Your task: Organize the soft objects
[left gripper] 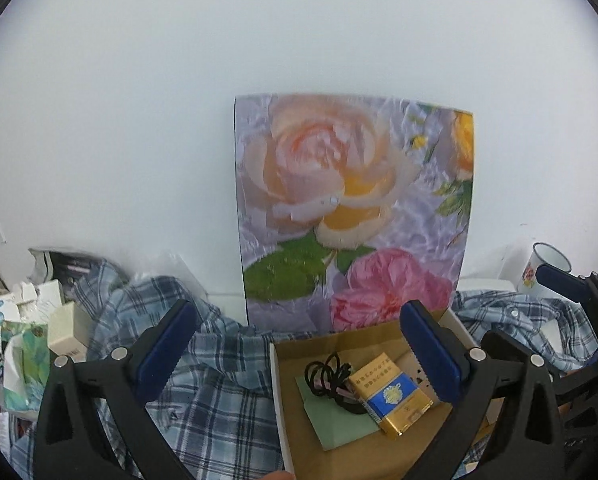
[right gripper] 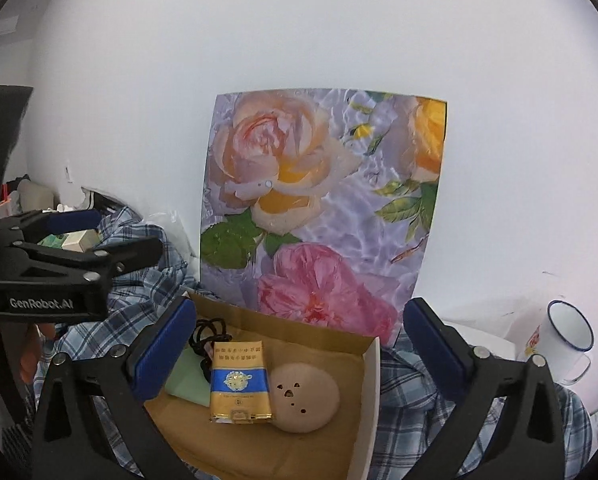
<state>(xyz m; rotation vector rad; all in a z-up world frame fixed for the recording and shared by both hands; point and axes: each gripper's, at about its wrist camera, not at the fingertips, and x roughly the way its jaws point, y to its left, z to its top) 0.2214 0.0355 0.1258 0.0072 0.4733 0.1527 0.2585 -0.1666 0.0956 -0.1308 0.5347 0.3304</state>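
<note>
- While both wide apart and gripping nothing: left hand-held gripper and right hand-held gripper, each poised above an open cardboard box.
- Spread under and around that box: blue plaid shirt, crumpled, reaching both sides of it and up toward the wall.
- Leaning on the wall behind the box: floral bag printed with peach, yellow and pink roses.
- Only in the right wrist view: tan rounded object with small holes, touching the gold and blue packet; also "GenRobot.AI" in white along the left gripper's black body.
- Only in the left wrist view: clutter of small cartons at the far left, labels too blurred to read.
- In both views: black coiled cord, pale green sheet, and white enamel mug with blue rim at far right.
- On the packet: rows of characters, not legible.
</note>
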